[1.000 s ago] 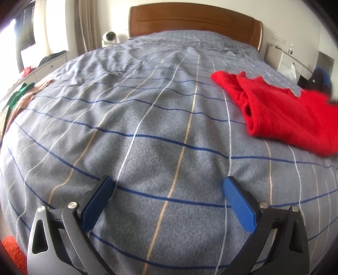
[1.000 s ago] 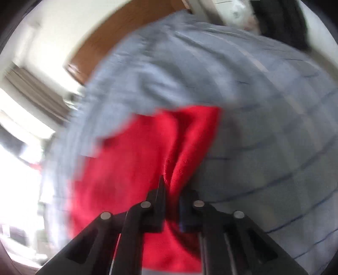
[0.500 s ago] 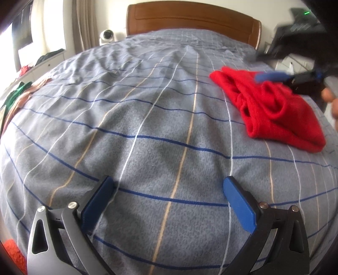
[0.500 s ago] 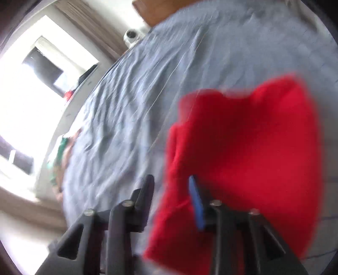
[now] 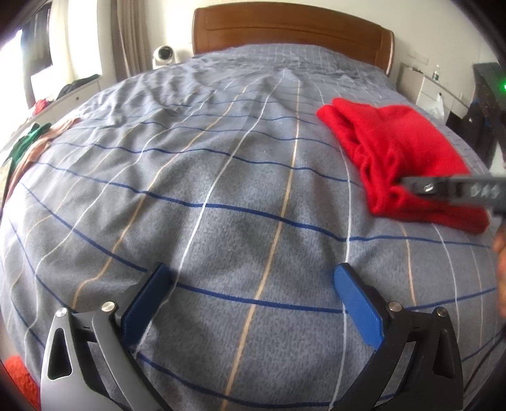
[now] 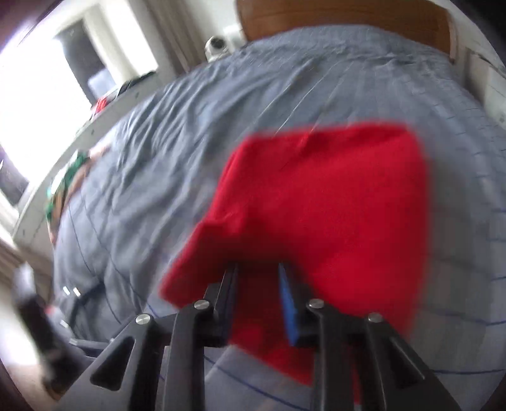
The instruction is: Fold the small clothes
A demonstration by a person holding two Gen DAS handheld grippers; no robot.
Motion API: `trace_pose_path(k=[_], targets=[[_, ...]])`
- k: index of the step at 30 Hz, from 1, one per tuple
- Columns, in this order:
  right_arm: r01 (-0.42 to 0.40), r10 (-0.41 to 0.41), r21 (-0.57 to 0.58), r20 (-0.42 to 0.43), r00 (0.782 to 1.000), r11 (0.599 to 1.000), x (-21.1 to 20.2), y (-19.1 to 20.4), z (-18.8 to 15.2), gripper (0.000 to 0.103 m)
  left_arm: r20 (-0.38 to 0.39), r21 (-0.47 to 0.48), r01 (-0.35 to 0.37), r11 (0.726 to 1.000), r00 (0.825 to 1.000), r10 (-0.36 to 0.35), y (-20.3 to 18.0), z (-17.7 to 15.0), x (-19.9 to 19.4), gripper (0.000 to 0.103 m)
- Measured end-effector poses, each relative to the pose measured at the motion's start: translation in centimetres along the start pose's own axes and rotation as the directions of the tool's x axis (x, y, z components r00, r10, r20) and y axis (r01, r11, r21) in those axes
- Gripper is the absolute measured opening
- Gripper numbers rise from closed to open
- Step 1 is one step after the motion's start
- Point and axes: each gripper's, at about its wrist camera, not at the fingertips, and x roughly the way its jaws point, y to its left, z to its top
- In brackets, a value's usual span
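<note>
The red garment (image 5: 401, 158) lies folded on the right side of the bed (image 5: 221, 189). The left gripper (image 5: 253, 303) hovers over bare cover, jaws spread wide. The right gripper (image 6: 257, 297) sits at the garment's near edge, jaws slightly parted, nothing pinched

The garment (image 5: 395, 151) lies on the bedspread (image 5: 221, 189), right of centre, headboard (image 5: 291, 28) behind
</note>
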Motion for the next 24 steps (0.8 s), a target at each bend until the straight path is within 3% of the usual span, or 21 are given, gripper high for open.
trace_pose_path(k=[2,5,7,10,12,14,17,21,23,24], targets=[[0.018,-0.016,-0.03,0.037,0.999,0.999,0.4,1.5,-0.5,0.028,0.005,0.005,-0.004,1.0,1.0,0.004,-0.1,-0.2,-0.1,0.103],[-0.064,0.064,0.007,0.045,0.997,0.998,-1.2,1.7,-0.1,0.027,0.005,0.005,-0.007,1.0,1.0,0.007,-0.1,-0.2,-0.1,0.103],[-0.08,0.081,-0.01,0.093,0.992,0.997,-4.0,1.5,-0.4,0.027,0.004,0.005,-0.01,1.0,1.0,0.01,-0.2,-0.2,-0.1,0.103],[-0.057,0.052,0.02,0.19,0.98,0.998,-8.6,-0.6,-1.8,0.028,0.002,0.004,-0.011,1.0,1.0,0.011,-0.2,-0.1,-0.1,0.103],[0.001,-0.017,0.074,0.22,0.975,0.997,-10.0,-2.6,-2.6,0.028,0.002,0.005,-0.014,1.0,1.0,0.014,-0.2,-0.1,-0.1,0.103],[0.041,-0.065,0.131,0.184,0.981,0.991,-9.2,-4.5,-3.9,0.028,0.002,0.005,-0.014,1.0,1.0,0.014,-0.2,-0.1,-0.1,0.103],[0.059,-0.071,0.192,0.054,0.996,0.98,-5.7,-7.0,-6.1,0.028,0.008,0.006,-0.011,1.0,1.0,0.011,-0.2,-0.1,-0.1,0.103],[0.033,-0.067,0.232,0.138,0.988,0.972,-6.5,-6.9,-7.4,0.028,0.024,0.013,-0.025,1.0,0.999,0.025,-0.2,-0.4,-0.3,0.103],[0.01,-0.063,0.262,0.195,0.979,0.965,-7.8,-6.9,-8.2,0.034,0.029,0.015,-0.033,0.999,0.999,0.032,-0.3,-0.5,-0.3,0.103],[0.011,-0.073,0.269,0.222,0.972,0.963,-8.8,-7.3,-8.7,0.041,0.033,0.015,-0.036,0.999,0.999,0.035,-0.3,-0.5,-0.3,0.103]])
